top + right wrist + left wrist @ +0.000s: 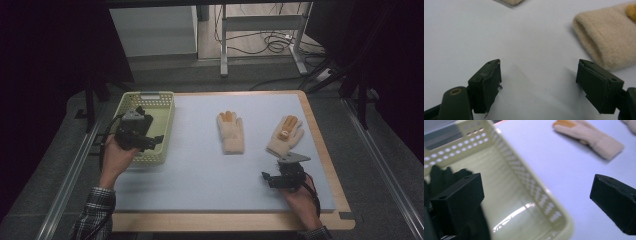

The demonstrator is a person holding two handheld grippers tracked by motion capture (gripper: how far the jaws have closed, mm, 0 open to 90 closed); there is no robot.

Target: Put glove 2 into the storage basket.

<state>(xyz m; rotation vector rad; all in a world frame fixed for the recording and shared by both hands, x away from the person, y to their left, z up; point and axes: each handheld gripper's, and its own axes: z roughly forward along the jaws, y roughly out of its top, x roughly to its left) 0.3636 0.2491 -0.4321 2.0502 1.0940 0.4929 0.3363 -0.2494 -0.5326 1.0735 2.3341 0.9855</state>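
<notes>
Two beige knit gloves with orange patches lie flat on the pale mat (200,175): one in the middle (231,132), one to the right (285,136). My left gripper (152,141) hovers open over a pale yellow basket (150,95). In the left gripper view the left gripper (537,186) straddles the basket wall (524,177), and the middle glove (589,137) lies beyond. My right gripper (271,177) is open just above the mat, close below the right glove's cuff. In the right gripper view the right gripper (539,67) holds nothing, and the cuff (609,37) lies ahead to the right.
A black, finger-shaped fabric item (441,177) lies inside the basket behind my left jaw. The mat sits on a wooden tabletop (225,221). Beyond the table stand a white cabinet (152,30), metal legs (223,45) and floor cables (272,42).
</notes>
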